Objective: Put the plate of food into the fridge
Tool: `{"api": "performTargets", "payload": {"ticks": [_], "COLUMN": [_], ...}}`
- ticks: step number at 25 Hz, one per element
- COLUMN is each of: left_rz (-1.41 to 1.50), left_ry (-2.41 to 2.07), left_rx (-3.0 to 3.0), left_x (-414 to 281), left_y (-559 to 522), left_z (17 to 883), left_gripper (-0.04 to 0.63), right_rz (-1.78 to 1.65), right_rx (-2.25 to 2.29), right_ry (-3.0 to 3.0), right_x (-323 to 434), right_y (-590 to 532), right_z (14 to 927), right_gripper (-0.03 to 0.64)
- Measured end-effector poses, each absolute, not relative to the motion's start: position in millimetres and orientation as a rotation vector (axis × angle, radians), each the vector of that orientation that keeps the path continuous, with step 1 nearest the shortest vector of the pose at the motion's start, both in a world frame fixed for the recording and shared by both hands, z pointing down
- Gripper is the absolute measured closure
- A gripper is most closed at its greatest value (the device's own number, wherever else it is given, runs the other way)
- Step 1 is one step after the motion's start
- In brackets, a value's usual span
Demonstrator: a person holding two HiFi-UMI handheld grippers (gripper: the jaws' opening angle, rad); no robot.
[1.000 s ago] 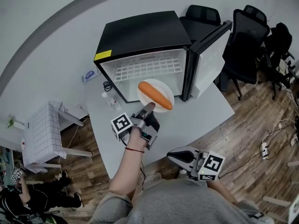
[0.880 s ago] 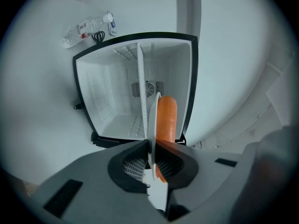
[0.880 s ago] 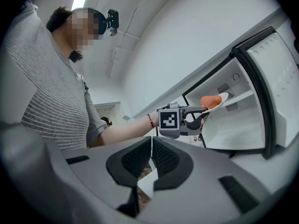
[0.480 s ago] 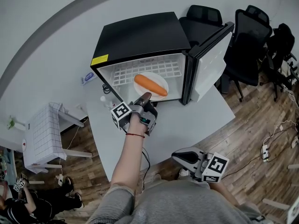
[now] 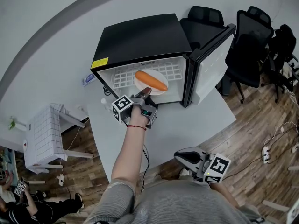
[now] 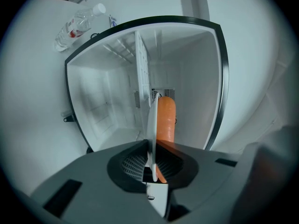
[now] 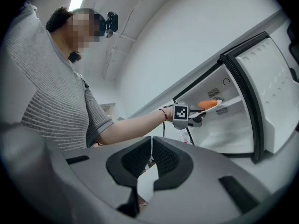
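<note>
- Inside the open fridge (image 5: 140, 36), over its wire shelf, sits one white plate (image 5: 156, 74) with one orange food piece (image 5: 151, 80).
- The left gripper (image 6: 152, 168) clamps the plate's near rim, and the food lies just beyond its fingers.
- The right gripper (image 7: 149, 160) is closed on nothing, low by the person's body.

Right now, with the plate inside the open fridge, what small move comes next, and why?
Probably lower the plate onto the wire shelf: the left gripper grips its rim, and it is held over that shelf.
</note>
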State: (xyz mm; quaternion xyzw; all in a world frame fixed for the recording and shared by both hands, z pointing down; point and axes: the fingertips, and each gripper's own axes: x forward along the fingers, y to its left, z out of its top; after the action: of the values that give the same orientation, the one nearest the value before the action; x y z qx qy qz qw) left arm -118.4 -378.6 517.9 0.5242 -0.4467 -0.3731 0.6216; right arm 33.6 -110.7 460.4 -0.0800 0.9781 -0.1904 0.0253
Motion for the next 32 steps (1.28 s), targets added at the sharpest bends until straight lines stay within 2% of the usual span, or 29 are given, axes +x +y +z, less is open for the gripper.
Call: {"api": "performTargets", "payload": {"ticks": [19,24,27,32], "left_rz": [-0.906,-0.764,-0.725,-0.75], "left_ry": [-1.097,-1.189,-1.222,-1.23], "left_rx": [1.061,1.143,1.205,1.228], "left_x": [-132.7,-133.3,-131.8,-136.3], "left_y": [-421.0,-423.8,-424.6,-419.9], "left_z": [526.6,527.1,521.4,519.9], "left_gripper": [0.552,0.552,0.512,0.497], "right_rz": [-0.606,-0.607,-0.605,-0.601], "right_rx": [-0.288,-0.291,-0.287,-0.285], "right_ry": [3.018,3.018,3.02,3.022], "right_x": [36.5,36.0,34.2,33.5], "right_y": [-117.6,-117.2,-116.1,-113.2], "right_z": [463.2,462.9,462.4,462.5], "right_gripper": [0.601,0.603,0.603,0.603]}}
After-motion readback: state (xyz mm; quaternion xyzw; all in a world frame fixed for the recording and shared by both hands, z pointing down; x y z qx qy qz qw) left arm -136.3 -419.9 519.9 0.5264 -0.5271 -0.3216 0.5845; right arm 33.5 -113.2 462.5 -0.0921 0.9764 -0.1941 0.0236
